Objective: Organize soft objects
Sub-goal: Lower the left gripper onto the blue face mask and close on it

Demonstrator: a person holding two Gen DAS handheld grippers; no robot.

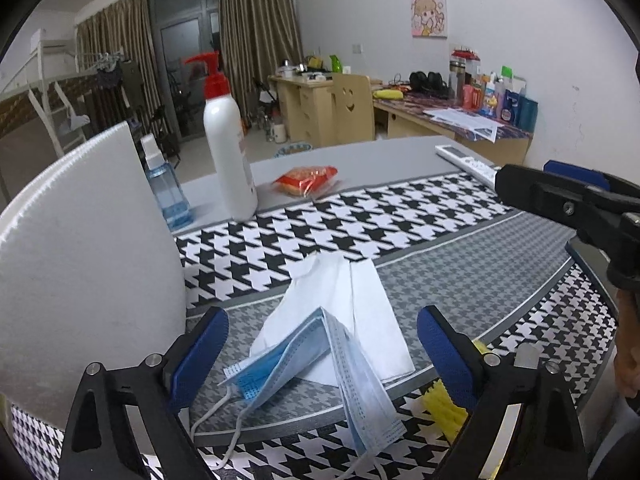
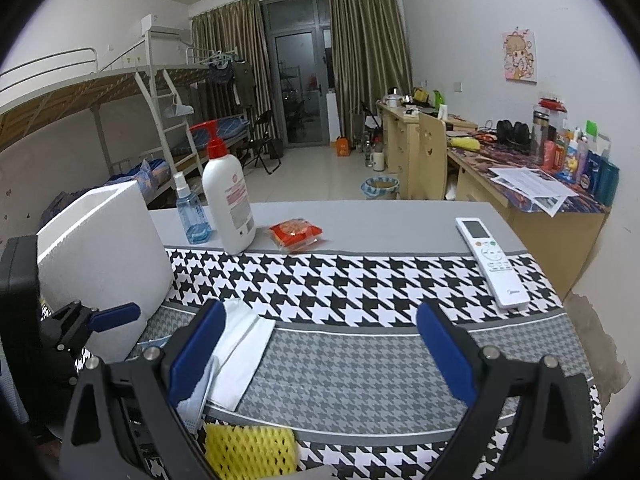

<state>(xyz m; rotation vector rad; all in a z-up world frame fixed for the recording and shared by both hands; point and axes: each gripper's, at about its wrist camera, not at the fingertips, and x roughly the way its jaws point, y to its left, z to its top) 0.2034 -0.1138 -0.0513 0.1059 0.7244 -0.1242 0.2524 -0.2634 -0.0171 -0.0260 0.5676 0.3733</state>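
Blue padded fingers of our left gripper (image 1: 322, 354) stand spread wide, straddling the folded face mask (image 1: 320, 364) without pressing it. That mask lies on the houndstooth cloth (image 1: 480, 276), overlapping a white tissue (image 1: 360, 304) toward twelve o'clock. At three o'clock of the mask sits a yellow foam net (image 2: 250, 450), just beside our finger. A white foam box (image 1: 88, 248) stands at nine o'clock. Our right gripper (image 2: 320, 354) is likewise spread apart, holding nothing, with bare cloth between its fingers.
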